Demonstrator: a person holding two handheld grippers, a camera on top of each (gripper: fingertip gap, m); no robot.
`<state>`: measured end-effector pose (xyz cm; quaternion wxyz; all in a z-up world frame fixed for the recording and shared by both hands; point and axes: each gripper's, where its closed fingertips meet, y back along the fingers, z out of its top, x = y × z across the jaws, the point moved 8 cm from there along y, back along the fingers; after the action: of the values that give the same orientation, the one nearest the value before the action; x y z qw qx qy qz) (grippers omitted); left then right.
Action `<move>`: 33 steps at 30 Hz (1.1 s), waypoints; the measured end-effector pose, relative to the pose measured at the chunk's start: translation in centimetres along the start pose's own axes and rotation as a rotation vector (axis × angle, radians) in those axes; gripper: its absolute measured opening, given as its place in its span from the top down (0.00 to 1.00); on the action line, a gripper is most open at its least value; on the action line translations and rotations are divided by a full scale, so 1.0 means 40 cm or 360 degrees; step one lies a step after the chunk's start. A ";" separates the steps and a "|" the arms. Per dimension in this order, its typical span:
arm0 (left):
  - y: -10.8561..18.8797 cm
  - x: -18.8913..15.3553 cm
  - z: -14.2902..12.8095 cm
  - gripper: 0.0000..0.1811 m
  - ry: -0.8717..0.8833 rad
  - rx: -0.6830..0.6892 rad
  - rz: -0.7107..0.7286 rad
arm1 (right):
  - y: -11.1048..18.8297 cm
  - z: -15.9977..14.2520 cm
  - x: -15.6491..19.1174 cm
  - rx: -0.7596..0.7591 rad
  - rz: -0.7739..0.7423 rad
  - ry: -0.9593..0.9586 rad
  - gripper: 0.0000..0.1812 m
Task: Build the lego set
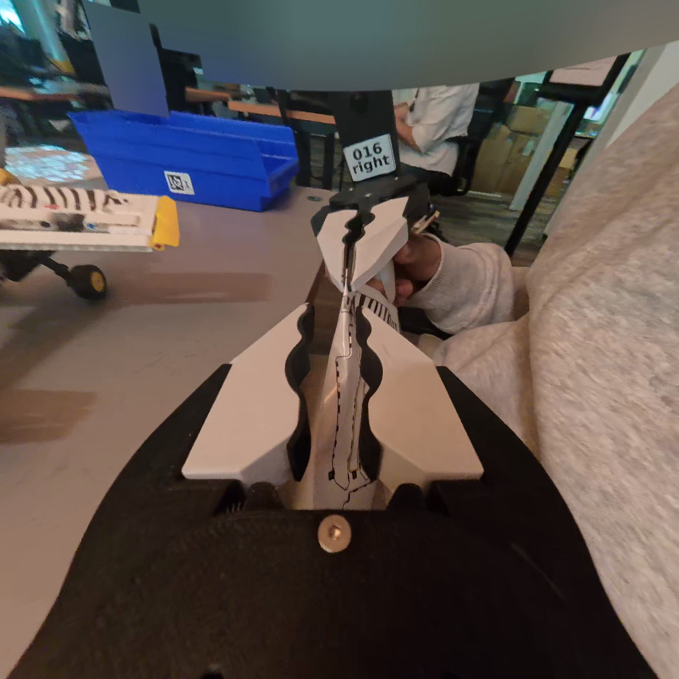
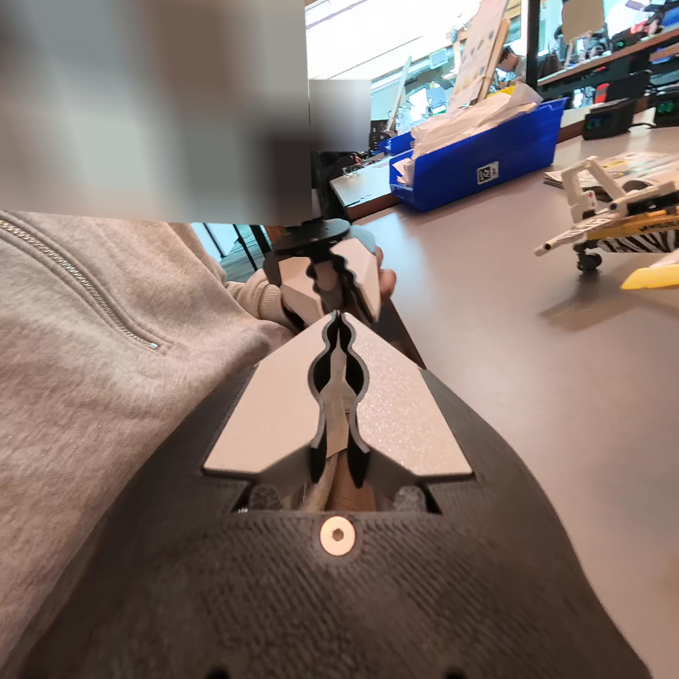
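Observation:
A white sticker sheet (image 1: pixel 345 404) with black outlines and zebra stripes stands edge-on between the fingers of my left gripper (image 1: pixel 333 308). The left gripper is open, with a clear gap between its left finger (image 1: pixel 257 385) and the sheet. My right gripper (image 1: pixel 347 288) faces it and is shut on the sheet's far end. In the right wrist view my right gripper (image 2: pixel 336 316) is shut on the thin white sheet (image 2: pixel 336 422), and the left gripper (image 2: pixel 338 305) shows open just beyond its tips. Both are held off the table's near edge.
A white, yellow and zebra-striped lego plane (image 1: pixel 73 220) (image 2: pixel 606 220) stands on the grey table (image 1: pixel 147 367) (image 2: pixel 514 385). A blue bin (image 1: pixel 183 154) (image 2: pixel 477 158) sits behind it. A person's grey sweater (image 1: pixel 588 330) (image 2: pixel 92 330) is close beside the grippers. My left and right fingertips are right by each other.

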<state>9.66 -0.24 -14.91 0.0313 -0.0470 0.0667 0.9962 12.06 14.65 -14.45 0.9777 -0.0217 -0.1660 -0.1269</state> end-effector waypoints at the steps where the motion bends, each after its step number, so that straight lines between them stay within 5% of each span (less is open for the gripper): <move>1: 0.003 -0.001 0.004 0.90 -0.0013 -0.0024 0.0019 | 0.001 0.001 -0.001 -0.0003 -0.0008 -0.0005 1.00; 7: 0.010 -0.003 0.014 1.00 -0.0022 -0.0058 0.0011 | 0.002 0.001 -0.006 -0.0009 -0.0029 -0.0023 1.00; 21: -0.002 -0.039 0.012 1.00 -0.0093 0.0058 -0.0162 | 0.012 0.004 -0.031 -0.0013 -0.0174 -0.0077 1.00; 33: -0.012 -0.116 0.021 1.00 -0.0076 -0.0020 -0.0522 | 0.182 0.022 -0.114 -0.0290 -0.0548 -0.0434 1.00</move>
<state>14.24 0.10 -13.70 0.1947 -0.0338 0.0512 0.9789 9.47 22.86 -15.13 0.9042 -0.0980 -0.2857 -0.3021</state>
